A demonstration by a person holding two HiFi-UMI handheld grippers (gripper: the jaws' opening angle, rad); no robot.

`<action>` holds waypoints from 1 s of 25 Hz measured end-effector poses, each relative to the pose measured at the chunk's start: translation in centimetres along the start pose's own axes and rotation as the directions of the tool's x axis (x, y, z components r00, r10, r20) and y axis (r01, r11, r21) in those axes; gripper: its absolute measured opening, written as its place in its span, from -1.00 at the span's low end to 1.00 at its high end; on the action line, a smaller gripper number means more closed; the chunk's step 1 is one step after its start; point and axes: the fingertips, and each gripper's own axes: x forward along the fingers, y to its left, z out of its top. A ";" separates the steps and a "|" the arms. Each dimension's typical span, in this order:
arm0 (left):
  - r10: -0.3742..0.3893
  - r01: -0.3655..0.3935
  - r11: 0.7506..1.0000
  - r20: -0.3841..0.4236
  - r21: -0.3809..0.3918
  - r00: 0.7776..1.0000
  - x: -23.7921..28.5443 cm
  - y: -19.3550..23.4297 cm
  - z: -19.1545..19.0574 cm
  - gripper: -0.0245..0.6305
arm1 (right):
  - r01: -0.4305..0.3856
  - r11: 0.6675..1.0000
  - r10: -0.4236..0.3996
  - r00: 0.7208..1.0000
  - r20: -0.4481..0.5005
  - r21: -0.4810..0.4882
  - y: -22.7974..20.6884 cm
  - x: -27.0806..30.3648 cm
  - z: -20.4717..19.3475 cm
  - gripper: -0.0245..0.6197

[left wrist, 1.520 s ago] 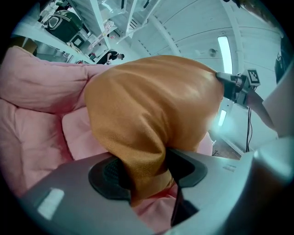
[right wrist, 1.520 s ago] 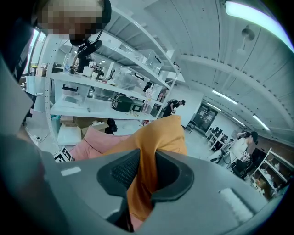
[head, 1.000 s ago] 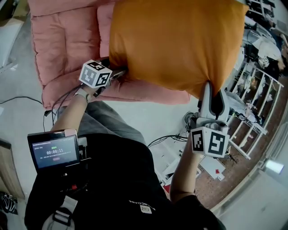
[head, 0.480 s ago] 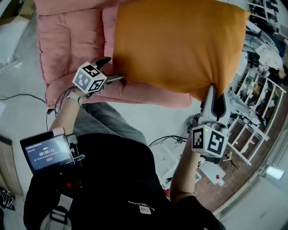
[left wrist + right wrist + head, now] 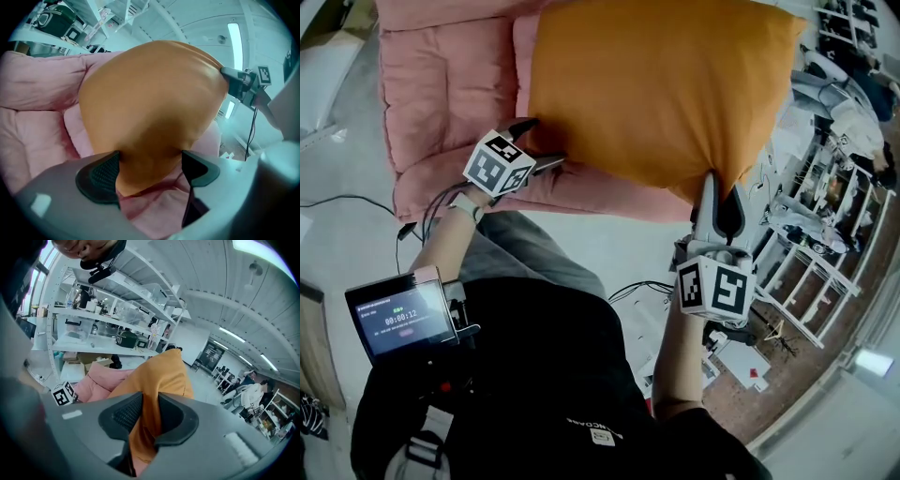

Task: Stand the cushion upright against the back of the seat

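A: Where is the cushion (image 5: 661, 89)?

B: Up in front of the pink seat (image 5: 441, 84). It is a big orange bulk covering the seat's right half in the head view, with a gripper at each lower corner.

A: The right gripper (image 5: 722, 192)?

B: Narrow, with its pads pinched on the cushion's lower right corner. Its own view shows a fold of orange cloth squeezed between them.

A: And the left gripper (image 5: 542, 142)?

B: Wide. Its jaws have just been opening. The cushion's lower left corner sits between them and brushes the tips, but the pads are not pressing on it. Pink seat padding shows just below that corner.

A: What can't you make out?

B: The cushion's top edge is cut off at the head view's upper border. Most of the seat's back is hidden behind the cushion or lies out of frame. I cannot tell whether the cushion's bottom edge rests on the seat or hangs clear of it. White shelving (image 5: 825, 253) stands to the right, its contents too small to name.
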 end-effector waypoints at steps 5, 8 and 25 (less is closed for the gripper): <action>0.003 -0.003 1.000 -0.004 0.011 1.000 -0.2 0.1 -0.1 0.33 | -0.012 1.000 0.012 1.000 -0.001 -0.012 0.9 1.4 -1.3 -0.61; 0.007 -0.007 1.000 -0.007 0.009 1.000 -0.5 0.5 -0.6 0.33 | -0.011 0.999 0.011 1.000 -0.002 -0.033 2.2 1.9 -2.0 -0.63; 0.015 -0.015 1.000 0.001 -0.005 1.000 -0.9 0.9 -0.7 0.32 | -0.016 0.998 0.013 0.999 -0.044 -0.059 5.0 4.5 -6.4 -0.70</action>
